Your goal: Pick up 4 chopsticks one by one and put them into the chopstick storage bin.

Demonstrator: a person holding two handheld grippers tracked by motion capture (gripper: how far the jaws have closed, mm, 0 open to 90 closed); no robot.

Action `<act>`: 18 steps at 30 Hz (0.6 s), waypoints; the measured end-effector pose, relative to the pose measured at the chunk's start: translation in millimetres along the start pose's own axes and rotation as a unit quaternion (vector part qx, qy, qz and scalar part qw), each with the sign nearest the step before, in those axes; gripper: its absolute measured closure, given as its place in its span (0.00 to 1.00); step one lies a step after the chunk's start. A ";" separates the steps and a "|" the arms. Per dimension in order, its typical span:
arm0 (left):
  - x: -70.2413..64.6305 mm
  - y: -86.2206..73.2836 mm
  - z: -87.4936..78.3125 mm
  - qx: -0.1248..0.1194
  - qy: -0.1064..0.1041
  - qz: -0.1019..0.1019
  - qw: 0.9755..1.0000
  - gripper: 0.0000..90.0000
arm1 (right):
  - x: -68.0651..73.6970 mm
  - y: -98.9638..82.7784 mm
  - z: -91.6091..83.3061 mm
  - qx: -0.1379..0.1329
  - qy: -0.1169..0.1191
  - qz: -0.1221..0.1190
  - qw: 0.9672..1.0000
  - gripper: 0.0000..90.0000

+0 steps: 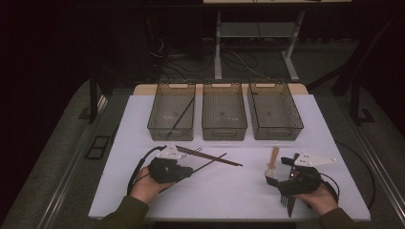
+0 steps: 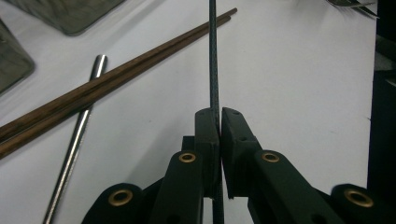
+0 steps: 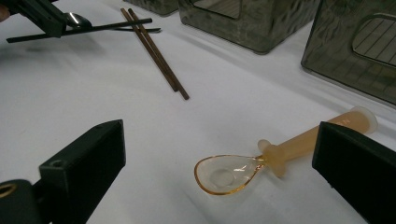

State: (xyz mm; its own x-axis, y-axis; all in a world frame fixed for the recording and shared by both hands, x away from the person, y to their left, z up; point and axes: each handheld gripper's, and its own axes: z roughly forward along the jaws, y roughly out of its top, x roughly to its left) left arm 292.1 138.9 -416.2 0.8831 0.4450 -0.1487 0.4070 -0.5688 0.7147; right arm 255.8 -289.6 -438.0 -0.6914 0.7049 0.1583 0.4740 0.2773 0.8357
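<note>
Between left gripper (image 2: 219, 114) fingers: apparently one black chopstick (image 2: 214, 56).

Lab or test room set up for recording, not a home. Shown by: dark curtained surround; white work sheet (image 1: 229, 191) laid over a table; three identical smoked-plastic bins (image 1: 224, 117) lined up in a row at the far edge; loose cables (image 1: 239, 62) on grey floor behind; metal-legged bench frame (image 1: 253, 43) beyond; camera-bearing handheld grippers with trailing cords.
</note>
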 end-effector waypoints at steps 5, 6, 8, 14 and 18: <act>3.8 0.1 -5.5 -0.004 0.007 -0.006 1.000 0.96 | 0.1 0.0 0.5 0.000 0.000 -0.001 1.000 0.03; 4.6 0.3 -6.7 -0.004 0.009 -0.007 1.000 0.96 | 0.1 0.0 0.5 0.001 0.000 0.000 1.000 0.03; 6.3 0.4 -8.9 -0.006 0.013 -0.009 1.000 0.96 | -0.1 0.1 0.4 0.001 0.000 0.000 1.000 0.03; 11.2 0.7 -14.2 -0.009 0.023 -0.015 1.000 0.96 | 0.3 0.0 0.1 0.001 -0.001 0.000 1.000 0.03; 15.4 1.2 -18.5 -0.016 0.028 -0.023 0.999 0.96 | 0.2 0.0 0.4 0.001 0.000 -0.001 1.000 0.03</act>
State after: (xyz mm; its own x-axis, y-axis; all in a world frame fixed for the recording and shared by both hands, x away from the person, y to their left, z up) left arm 301.8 157.9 -405.0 0.8489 0.5086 -0.1438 0.4380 -0.5247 0.7300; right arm 255.8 -289.2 -438.2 -0.6920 0.7046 0.1572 0.4740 0.2793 0.8351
